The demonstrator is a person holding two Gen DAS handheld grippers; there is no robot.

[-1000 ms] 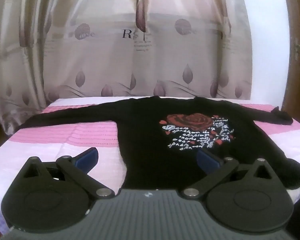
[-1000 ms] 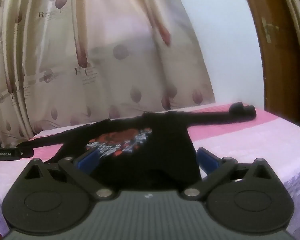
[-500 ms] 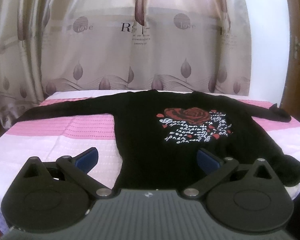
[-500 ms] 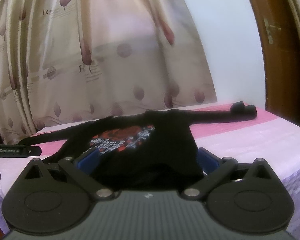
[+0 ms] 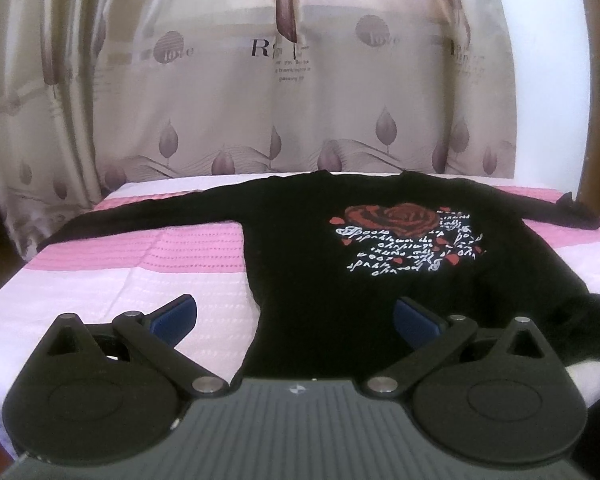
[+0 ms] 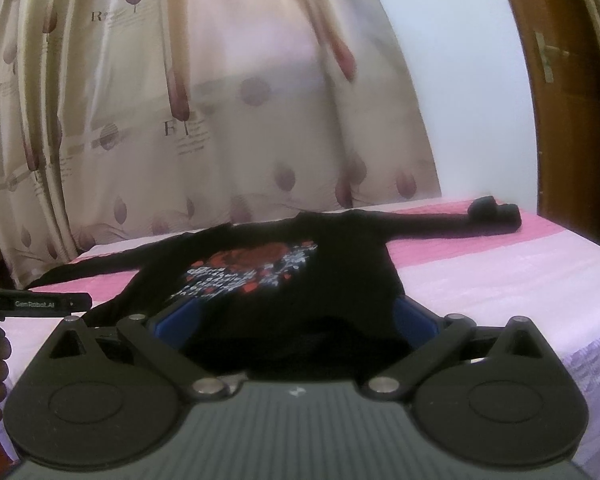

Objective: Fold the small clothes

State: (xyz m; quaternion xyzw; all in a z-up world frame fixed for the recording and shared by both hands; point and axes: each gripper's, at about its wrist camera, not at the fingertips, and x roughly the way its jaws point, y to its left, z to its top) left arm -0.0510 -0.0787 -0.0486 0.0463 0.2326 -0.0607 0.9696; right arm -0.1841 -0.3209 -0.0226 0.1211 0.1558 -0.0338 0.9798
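A small black long-sleeved sweater (image 5: 320, 248) with a red rose and white script print lies flat on the pink and white bed (image 5: 140, 280), sleeves spread left and right. It also shows in the right wrist view (image 6: 332, 264). My left gripper (image 5: 296, 316) is open and empty, above the sweater's near left hem. My right gripper (image 6: 296, 320) is open and empty, with the sweater's near hem between its blue pads. The right sleeve cuff (image 6: 496, 214) is bunched at the far right.
Beige patterned curtains (image 5: 300, 80) hang behind the bed. A wooden door (image 6: 568, 100) stands at the right. The left gripper's body (image 6: 36, 303) and the hand holding it show at the left edge of the right wrist view.
Both grippers have moved slightly forward and higher over the bed, so the sweater shows more from above. Both stay open. The sweater has not moved.
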